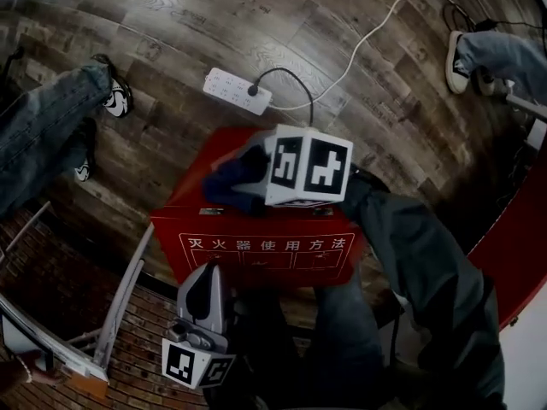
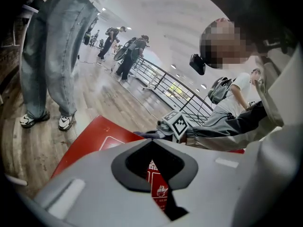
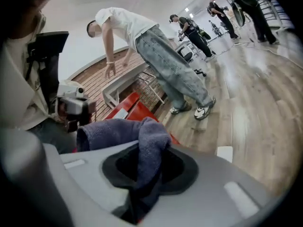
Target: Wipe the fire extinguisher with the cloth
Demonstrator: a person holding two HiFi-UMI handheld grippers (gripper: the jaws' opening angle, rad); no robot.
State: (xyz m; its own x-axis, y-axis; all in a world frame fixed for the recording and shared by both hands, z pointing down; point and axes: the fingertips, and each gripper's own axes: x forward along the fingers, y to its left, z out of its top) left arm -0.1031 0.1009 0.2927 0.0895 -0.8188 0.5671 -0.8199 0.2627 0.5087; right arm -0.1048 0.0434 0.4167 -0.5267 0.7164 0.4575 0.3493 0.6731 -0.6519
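Blue cloth [image 1: 229, 184] sits clamped in the right gripper's [image 3: 144, 148] fingers atop the red extinguisher box [image 1: 256, 250] for wiping; the left gripper's [image 1: 208, 276] fingers wait pressed together, empty, beside it.

What your views keep from you
In your head view the marker cube [image 1: 308, 167] on your right gripper [image 3: 149, 150] covers part of the red box [image 1: 256, 250] and much of the cloth [image 1: 232, 184], whose lower end vanishes into the dark gap behind the jaws. The label [image 2: 160, 190] glimpsed past your left gripper [image 2: 152, 145] is too small to read; the person in jeans [image 1: 43, 126] is cut off at the edge.
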